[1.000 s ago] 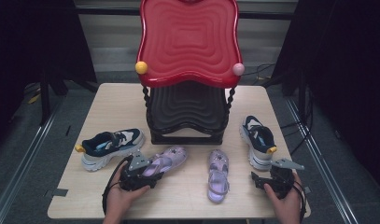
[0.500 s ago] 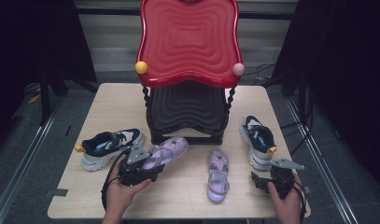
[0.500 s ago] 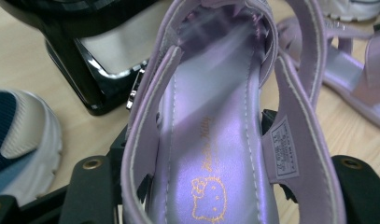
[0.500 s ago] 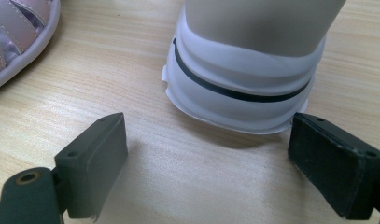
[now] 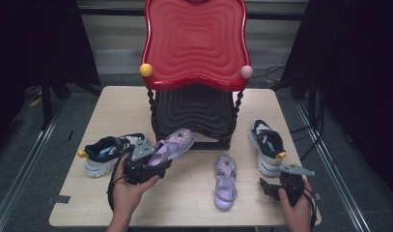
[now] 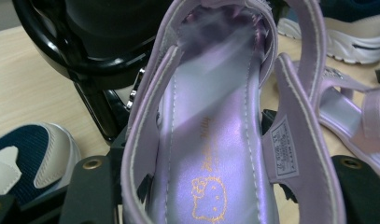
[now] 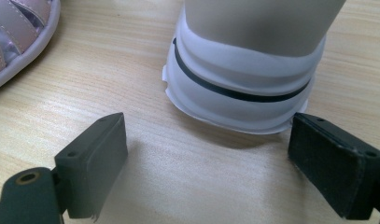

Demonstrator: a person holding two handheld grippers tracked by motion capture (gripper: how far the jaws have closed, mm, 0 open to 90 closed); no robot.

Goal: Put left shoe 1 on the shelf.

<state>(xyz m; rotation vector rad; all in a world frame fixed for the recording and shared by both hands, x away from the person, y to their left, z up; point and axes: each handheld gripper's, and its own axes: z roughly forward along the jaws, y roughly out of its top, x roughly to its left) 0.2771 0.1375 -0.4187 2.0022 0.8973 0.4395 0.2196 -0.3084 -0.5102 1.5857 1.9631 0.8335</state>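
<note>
My left gripper point(image 5: 155, 158) is shut on the heel end of a shiny purple sandal point(image 5: 177, 142) and holds it above the table, toe tilted up toward the black lower shelf point(image 5: 194, 108) of a red-topped rack point(image 5: 194, 43). In the left gripper view the sandal's insole point(image 6: 215, 140) lies between the jaws of that gripper point(image 6: 225, 186), with the shelf's black rim point(image 6: 85, 60) just beyond. The matching sandal point(image 5: 225, 181) lies flat on the table. My right gripper point(image 5: 267, 186) rests open near the front right edge, its jaws point(image 7: 211, 163) just short of a sneaker's white heel point(image 7: 243, 70).
A navy and white sneaker point(image 5: 109, 153) lies left of the rack and its mate point(image 5: 266, 145) to the right. The wooden table point(image 5: 112, 106) has bare room behind the left sneaker. The second sandal's edge point(image 7: 19, 32) is left of my right gripper.
My left gripper has lifted the purple sandal off the table and carried it a little toward the rack's lower shelf. The right gripper has stayed where it was.
</note>
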